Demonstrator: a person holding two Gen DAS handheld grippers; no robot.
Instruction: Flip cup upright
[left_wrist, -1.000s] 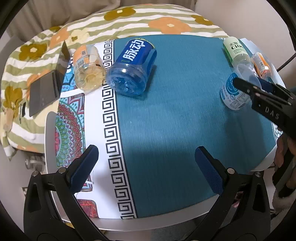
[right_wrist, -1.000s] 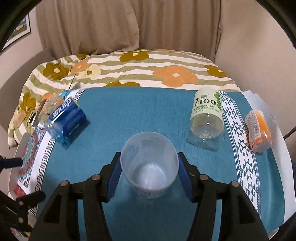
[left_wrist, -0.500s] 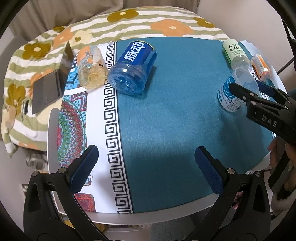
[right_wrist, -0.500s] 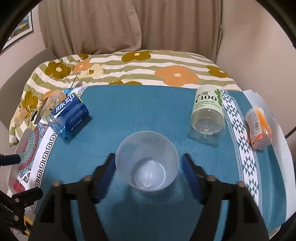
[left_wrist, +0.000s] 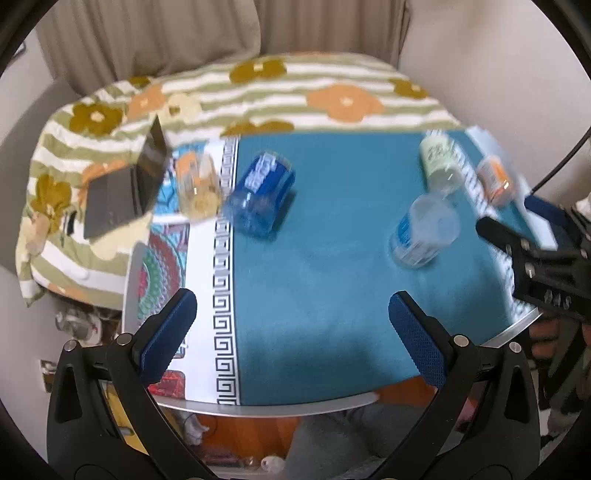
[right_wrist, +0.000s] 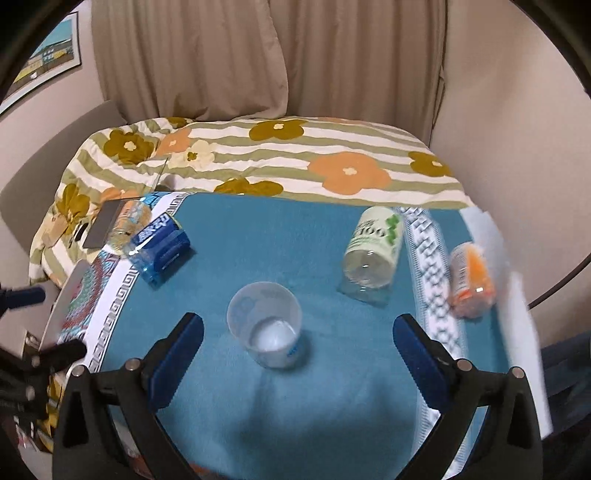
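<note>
**Cup stands upright on the blue cloth**

The clear cup stands mouth-up at the centre of the right wrist frame, on the blue cloth. The right gripper is spread wide, fingers clear of the cup on both sides. The left gripper is also spread, holding nothing. A green-labelled bottle lies upper right, a blue bottle at left, an orange bottle at far right.
</note>
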